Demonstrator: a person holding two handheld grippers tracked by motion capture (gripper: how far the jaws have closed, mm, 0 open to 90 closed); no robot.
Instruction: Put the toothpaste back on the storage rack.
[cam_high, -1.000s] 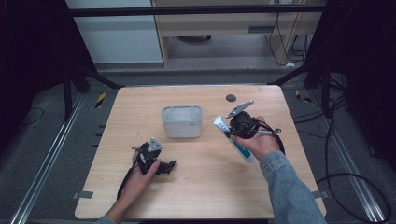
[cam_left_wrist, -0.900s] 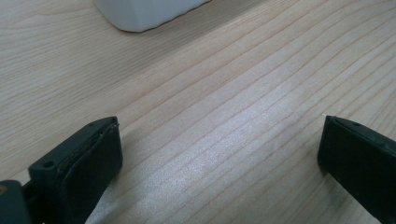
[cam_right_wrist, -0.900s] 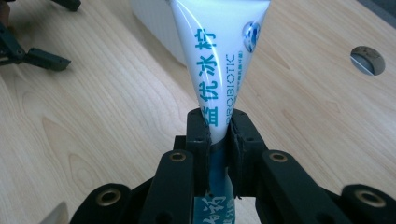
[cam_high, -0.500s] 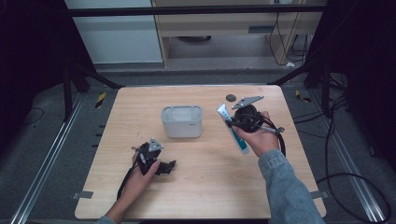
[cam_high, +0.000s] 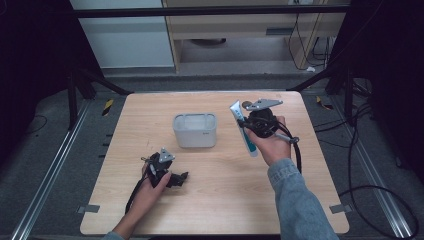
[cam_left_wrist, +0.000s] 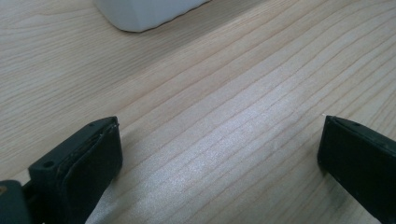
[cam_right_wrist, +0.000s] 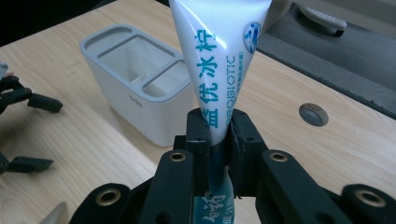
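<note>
A white toothpaste tube (cam_right_wrist: 219, 56) with blue lettering stands pinched between the black jaws of my right gripper (cam_right_wrist: 218, 140), flat crimped end up. In the high view the tube (cam_high: 245, 135) sits tilted above the table's right half, held by the right gripper (cam_high: 250, 131), just right of a white compartmented holder (cam_high: 195, 130). The holder (cam_right_wrist: 140, 88) has several open slots on top. My left gripper (cam_high: 177, 178) rests low over the front left of the table, jaws open with bare wood between them (cam_left_wrist: 219, 154).
The wooden table (cam_high: 220, 200) has a small round dark disc (cam_right_wrist: 313, 114) near its far right edge. A cable (cam_high: 297, 155) trails from the right gripper. Black frame legs and grey floor surround the table.
The right gripper has carried the tube a little toward the far side of the table and turned it more upright. The left gripper has not moved.
</note>
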